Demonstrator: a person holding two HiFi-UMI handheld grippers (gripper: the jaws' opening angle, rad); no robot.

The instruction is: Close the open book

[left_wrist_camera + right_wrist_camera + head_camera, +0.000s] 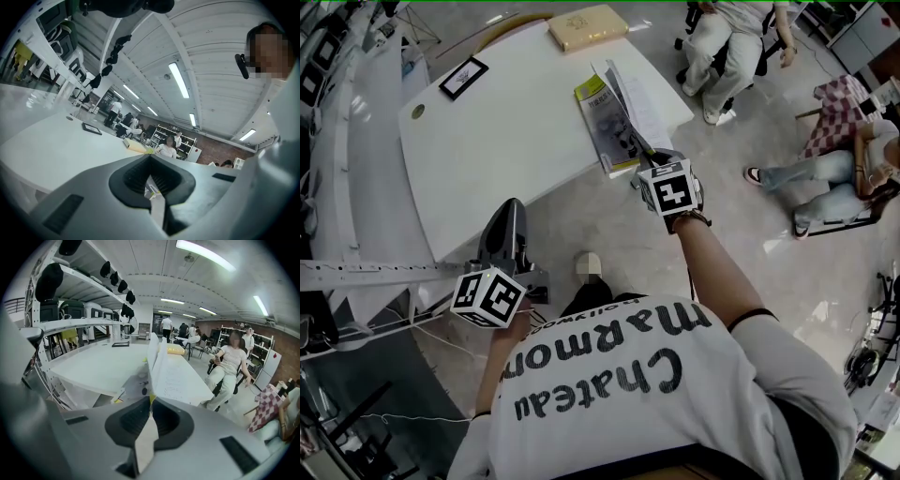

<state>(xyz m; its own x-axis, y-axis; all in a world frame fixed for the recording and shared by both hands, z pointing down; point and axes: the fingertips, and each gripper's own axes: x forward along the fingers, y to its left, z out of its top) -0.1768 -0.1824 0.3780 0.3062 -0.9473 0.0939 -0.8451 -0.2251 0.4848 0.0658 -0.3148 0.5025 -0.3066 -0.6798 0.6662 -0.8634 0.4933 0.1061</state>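
Observation:
The open book (607,120) lies at the near right edge of the white table (506,131), its green-edged left half flat. Some of its right-hand pages (630,98) stand lifted off it. My right gripper (641,157) reaches in from the table's front edge and is shut on the lower edge of those pages. In the right gripper view the raised pages (161,364) rise straight out of the shut right gripper (151,400). My left gripper (508,214) hangs level off the table's front edge, well left of the book. The left gripper (150,157) is shut with nothing in it.
A tan closed book (588,26) lies at the table's far edge and a black-framed tablet (464,78) at its far left. Metal racks (337,141) run along the left. Two people sit on chairs (731,42) (848,164) to the right.

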